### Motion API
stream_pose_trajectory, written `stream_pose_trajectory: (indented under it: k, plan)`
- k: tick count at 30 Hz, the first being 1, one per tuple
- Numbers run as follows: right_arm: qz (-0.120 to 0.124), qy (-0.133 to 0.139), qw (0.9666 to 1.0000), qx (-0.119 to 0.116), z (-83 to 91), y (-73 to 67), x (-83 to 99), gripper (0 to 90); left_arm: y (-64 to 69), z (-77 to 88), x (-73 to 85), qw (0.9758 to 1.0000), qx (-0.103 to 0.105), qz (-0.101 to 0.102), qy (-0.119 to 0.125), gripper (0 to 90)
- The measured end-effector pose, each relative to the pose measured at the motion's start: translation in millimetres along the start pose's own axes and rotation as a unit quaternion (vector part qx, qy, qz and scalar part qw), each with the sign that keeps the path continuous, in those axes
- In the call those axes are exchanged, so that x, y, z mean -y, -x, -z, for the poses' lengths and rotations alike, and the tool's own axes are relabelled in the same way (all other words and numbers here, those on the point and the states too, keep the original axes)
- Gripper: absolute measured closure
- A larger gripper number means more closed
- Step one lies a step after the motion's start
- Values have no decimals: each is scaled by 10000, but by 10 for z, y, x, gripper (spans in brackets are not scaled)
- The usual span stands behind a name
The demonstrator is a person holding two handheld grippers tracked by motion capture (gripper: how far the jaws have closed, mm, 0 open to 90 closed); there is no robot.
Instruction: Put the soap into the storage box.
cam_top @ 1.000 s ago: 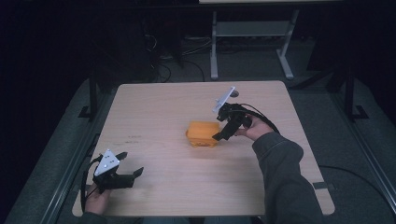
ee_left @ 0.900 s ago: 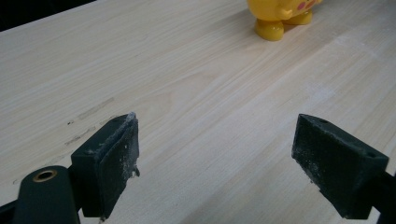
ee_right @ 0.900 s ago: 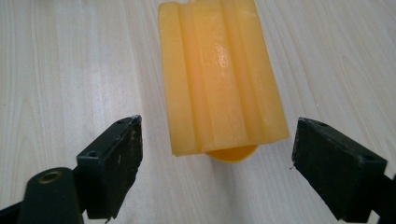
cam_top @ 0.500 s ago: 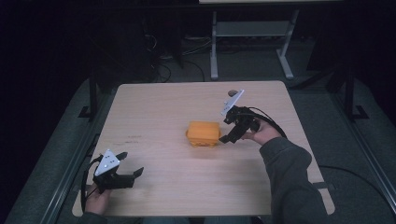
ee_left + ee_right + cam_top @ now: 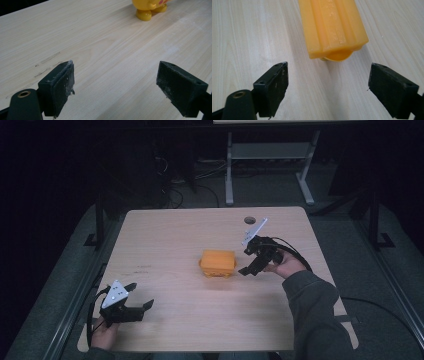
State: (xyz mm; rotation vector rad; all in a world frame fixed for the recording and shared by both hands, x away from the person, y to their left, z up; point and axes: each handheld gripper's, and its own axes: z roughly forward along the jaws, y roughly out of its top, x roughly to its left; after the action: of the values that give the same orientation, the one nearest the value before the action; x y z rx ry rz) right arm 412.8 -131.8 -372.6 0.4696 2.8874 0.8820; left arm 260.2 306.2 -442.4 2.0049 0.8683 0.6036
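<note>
An orange plastic block-shaped toy (image 5: 218,263) rests near the middle of the wooden table (image 5: 165,235). My right gripper (image 5: 248,263) hovers just to its right, open, nothing between the jaws; in the right gripper view the ridged orange toy (image 5: 332,26) lies ahead of the spread pads (image 5: 274,87), apart from them. My left gripper (image 5: 141,298) sits open at the table's near left corner, far from the toy. In the left gripper view a yellow foot of the toy (image 5: 147,10) peeks in at the top beyond the gripper (image 5: 116,86).
A round cable hole (image 5: 249,220) sits at the table's far right. A white desk frame (image 5: 267,160) and cables stand on the dark floor behind. Faint scuff marks (image 5: 47,63) lie on the wood near the left gripper.
My right gripper has drawn back to the right, away from the orange toy, leaving it on the table. The left gripper has stayed put.
</note>
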Motion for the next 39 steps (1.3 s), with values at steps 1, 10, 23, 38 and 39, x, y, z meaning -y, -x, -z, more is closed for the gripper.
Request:
stream_pose_trajectory:
  k: [1,10,23,38,39]
  plan:
    - [-2,-1,10000,19,21,-7,6,158,-3,1,0,10000,2,-3,-4,143]
    - [-117,77,9999,37,27,-51,129,159,5,-5,0,10000,9,11,-1,143]
    - [-269,75,9996,17,24,-96,298,159,7,-5,-3,10000,5,-35,-20,143]
    - [-395,71,9992,6,32,-138,438,159,2,-15,2,10000,0,-15,-32,143]
    - [-407,71,9991,0,42,-139,456,159,4,-16,3,10000,-2,-9,-37,143]
